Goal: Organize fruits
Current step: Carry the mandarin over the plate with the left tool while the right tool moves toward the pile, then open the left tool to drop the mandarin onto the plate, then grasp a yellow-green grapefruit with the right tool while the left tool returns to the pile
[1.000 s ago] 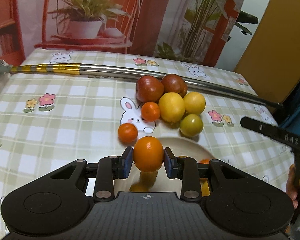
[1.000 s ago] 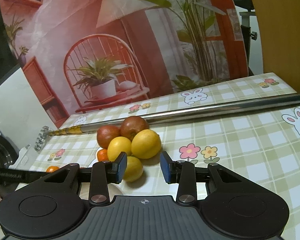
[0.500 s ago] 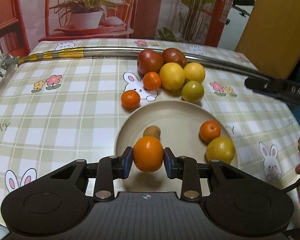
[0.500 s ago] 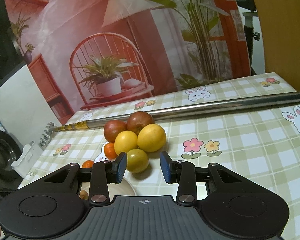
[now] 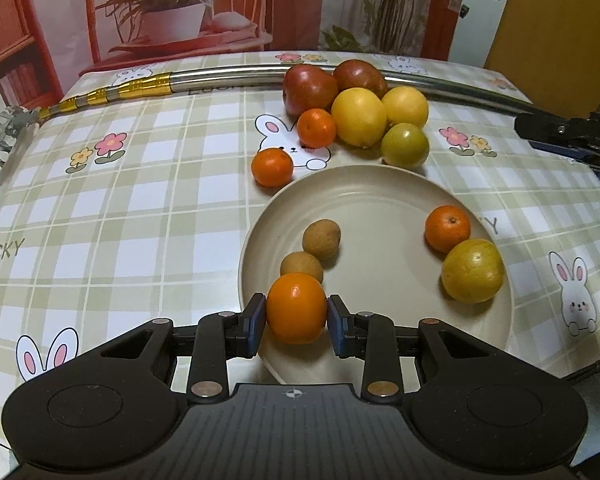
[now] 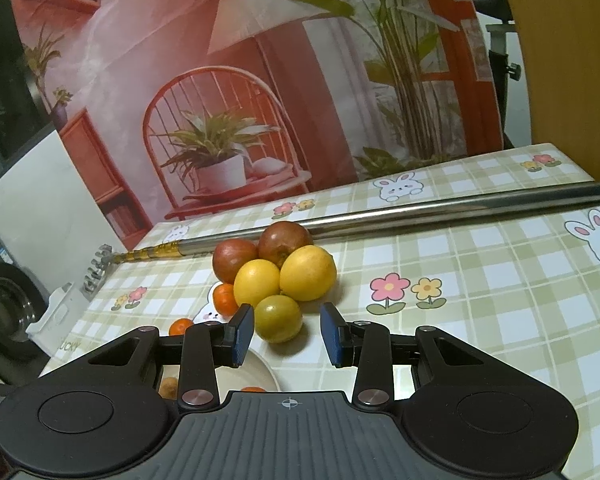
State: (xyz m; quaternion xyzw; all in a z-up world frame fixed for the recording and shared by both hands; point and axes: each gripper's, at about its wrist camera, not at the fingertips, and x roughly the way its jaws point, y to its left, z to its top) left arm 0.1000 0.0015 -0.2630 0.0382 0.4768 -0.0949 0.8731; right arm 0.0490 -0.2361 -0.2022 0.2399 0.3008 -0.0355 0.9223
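Note:
My left gripper (image 5: 296, 320) is shut on an orange mandarin (image 5: 296, 300) and holds it just over the near left rim of the beige plate (image 5: 380, 208). On the plate lie two small brown fruits (image 5: 321, 238), a mandarin (image 5: 447, 229) and a yellow-green fruit (image 5: 472, 270). Beyond the plate sits a pile of two red fruits, two yellow ones (image 5: 358, 117), a green one (image 5: 404, 145) and two mandarins (image 5: 272, 167). My right gripper (image 6: 287, 330) hovers in front of the green fruit (image 6: 278, 318), jaws a little apart with nothing between them.
A long steel pole (image 5: 220, 76) with a gold-banded end lies across the far side of the checked tablecloth (image 5: 120, 220). A printed backdrop (image 6: 260, 80) stands behind the table. The right gripper's finger (image 5: 560, 136) juts in at the right edge.
My left gripper has come down and tilted over the plate with the mandarin still held, so the whole plate now shows. The right gripper has hardly moved.

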